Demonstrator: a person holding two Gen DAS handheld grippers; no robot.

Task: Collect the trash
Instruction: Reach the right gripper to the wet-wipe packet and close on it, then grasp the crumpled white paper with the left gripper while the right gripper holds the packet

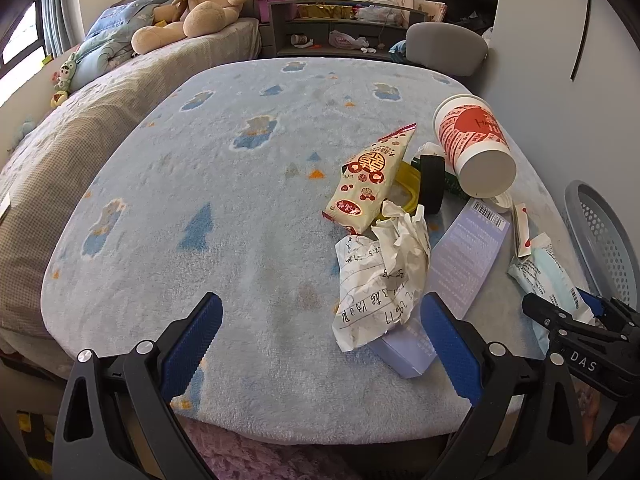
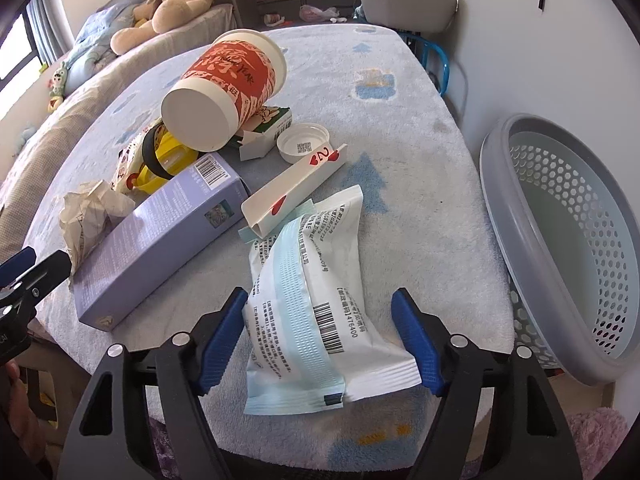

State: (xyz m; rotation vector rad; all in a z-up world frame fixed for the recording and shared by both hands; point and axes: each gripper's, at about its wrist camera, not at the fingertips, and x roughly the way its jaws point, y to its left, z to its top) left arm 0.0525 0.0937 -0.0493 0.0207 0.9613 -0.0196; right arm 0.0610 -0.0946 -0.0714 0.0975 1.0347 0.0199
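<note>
Trash lies on a blue fleece-covered table (image 1: 240, 208). My right gripper (image 2: 320, 320) is open, its fingers on either side of a white and pale-blue mask packet (image 2: 308, 304), also seen in the left wrist view (image 1: 552, 280). My left gripper (image 1: 320, 332) is open and empty, low over the table's front edge, with crumpled paper (image 1: 380, 280) and a purple box (image 1: 460, 264) just ahead on its right. A red and white paper cup (image 2: 228, 88) lies tipped on other litter. A snack wrapper (image 1: 368, 184), a folded playing card (image 2: 296, 188) and a white cap (image 2: 300, 144) lie around.
A grey perforated basket (image 2: 560, 240) stands tilted off the table's right edge. A grey chair (image 2: 408, 4) stands at the far end. A bed with a teddy bear (image 1: 192, 4) runs along the left. A pink rug (image 1: 240, 456) lies below the table front.
</note>
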